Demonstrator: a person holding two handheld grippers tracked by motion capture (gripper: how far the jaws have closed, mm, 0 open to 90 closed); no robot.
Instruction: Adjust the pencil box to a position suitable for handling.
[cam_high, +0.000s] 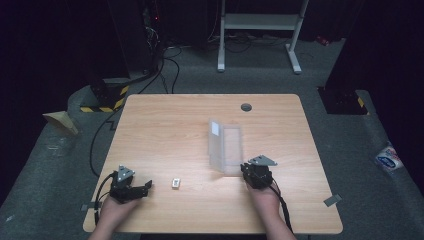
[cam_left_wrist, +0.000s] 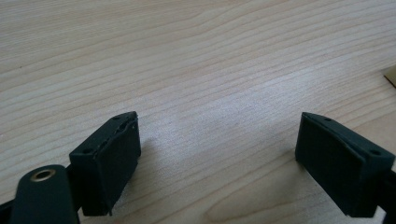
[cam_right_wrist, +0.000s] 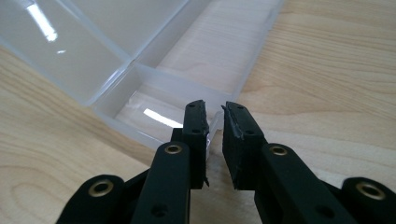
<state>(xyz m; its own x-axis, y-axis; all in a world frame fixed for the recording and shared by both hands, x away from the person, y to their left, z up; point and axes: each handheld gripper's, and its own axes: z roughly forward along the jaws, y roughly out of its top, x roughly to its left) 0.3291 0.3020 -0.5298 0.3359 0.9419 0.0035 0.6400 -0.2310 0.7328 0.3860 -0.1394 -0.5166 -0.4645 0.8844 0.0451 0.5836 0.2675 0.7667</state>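
Box (cam_high: 226, 147) unlabelled, its rim inside right claw (cam_right_wrist: 215, 116).

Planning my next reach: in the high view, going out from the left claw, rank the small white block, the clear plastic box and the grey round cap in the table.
1. Small white block, just to its right.
2. Clear plastic box, mid-table, at the right claw.
3. Grey round cap, near the far edge.
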